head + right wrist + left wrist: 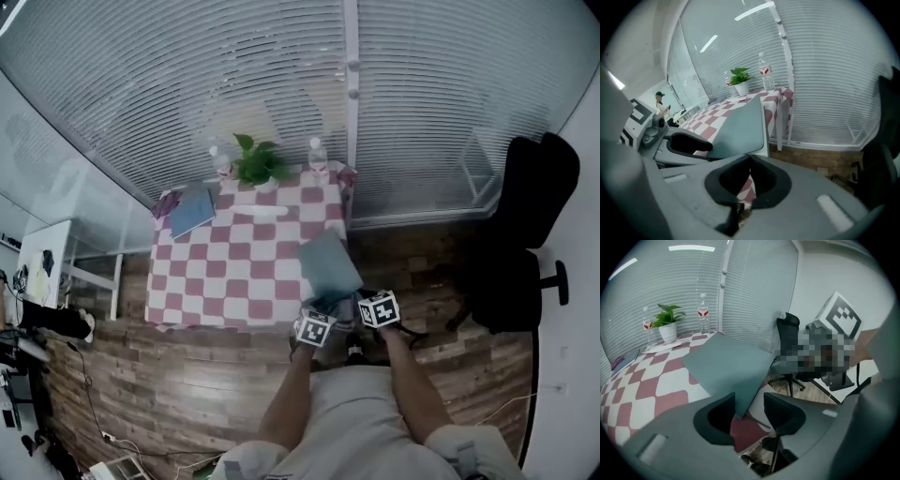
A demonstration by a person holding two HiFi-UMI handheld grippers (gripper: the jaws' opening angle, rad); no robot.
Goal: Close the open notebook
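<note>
right gripper point(749, 159) is pinched shut on the teal notebook's point(740, 126) near edge, left gripper point(750, 409) gapes with a notebook corner poking between its jaws, and the notebook's tilted over the checkered table's point(234, 272) near right corner

Losing the near corner of the notebook point(729, 366) behind the left tongs point(749, 401), its lower edge behind the right tongs point(750, 159); rendering the purple item point(167, 202) on the desk point(234, 272) too small to name.

Left tongs point(749, 398) apart, right tongs point(749, 158) together
</note>
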